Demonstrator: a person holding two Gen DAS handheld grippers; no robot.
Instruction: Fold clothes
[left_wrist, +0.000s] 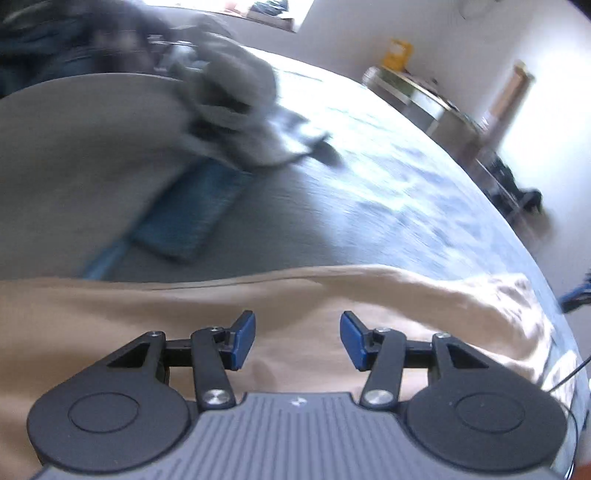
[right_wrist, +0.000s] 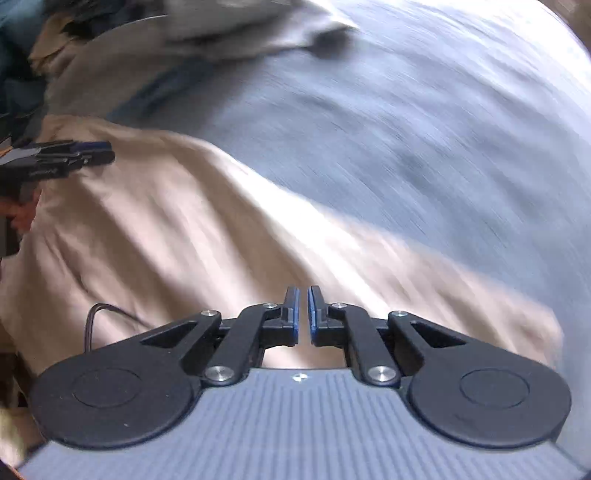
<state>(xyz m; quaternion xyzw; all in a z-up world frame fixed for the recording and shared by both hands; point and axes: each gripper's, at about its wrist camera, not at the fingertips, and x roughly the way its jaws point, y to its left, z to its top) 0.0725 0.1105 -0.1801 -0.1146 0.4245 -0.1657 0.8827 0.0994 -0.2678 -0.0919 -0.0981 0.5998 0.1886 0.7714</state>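
item: tan garment (right_wrist: 177, 236), soft, light and limp, spread along the bed's (left_wrist: 369, 177) near edge, which we would take by a hem corner; our left gripper (left_wrist: 297, 339) gapes empty above it, right gripper (right_wrist: 303, 314) nearly clenched on nothing.

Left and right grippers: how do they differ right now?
The left gripper has its blue pads standing well apart with nothing between them; the right gripper has its pads nearly together, only a thin slit showing, also with nothing visible in it. The left one sits low over the tan garment near its far edge; the right one looks steeply down on the garment. Both hover over that tan cloth on the grey-blue bed cover.
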